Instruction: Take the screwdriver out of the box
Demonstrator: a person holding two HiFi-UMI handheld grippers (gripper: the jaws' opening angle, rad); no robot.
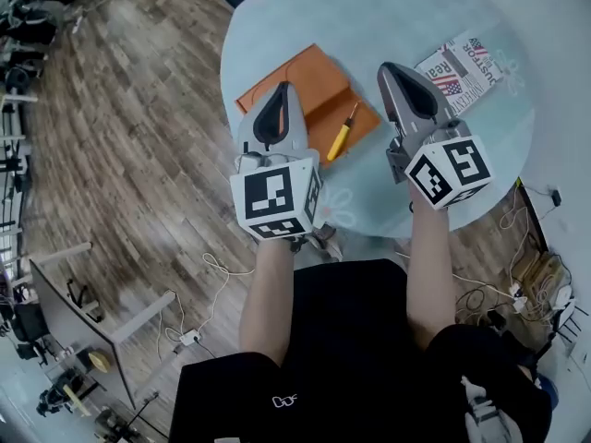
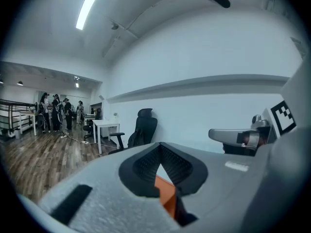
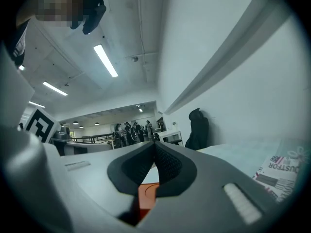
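- The left gripper (image 1: 282, 87) is held over the near part of the round pale blue bench (image 1: 369, 17); its own view shows its jaws together at the tips with nothing between them
- The right gripper (image 1: 388, 68) is held beside it, a little apart, also over the bench; its jaws are closed on nothing
- The orange box (image 1: 309, 81) lies flat and open on the bench, under and between the two grippers; a strip of orange shows through the gap below the closed tips in both gripper views
- The screwdriver (image 1: 341, 138), with a yellow handle and a thin dark shaft, lies on the box near its right-hand corner, handle toward the person, shaft pointing away; neither gripper touches it
- A printed newspaper (image 1: 464, 68) lies on the bench to the right of the right gripper, well apart from the box
- The left gripper view shows a black office chair (image 2: 144, 128) against a pale wall, a white desk (image 2: 108, 126) and several people (image 2: 54, 111) standing far off on the wood floor (image 1: 138, 109)
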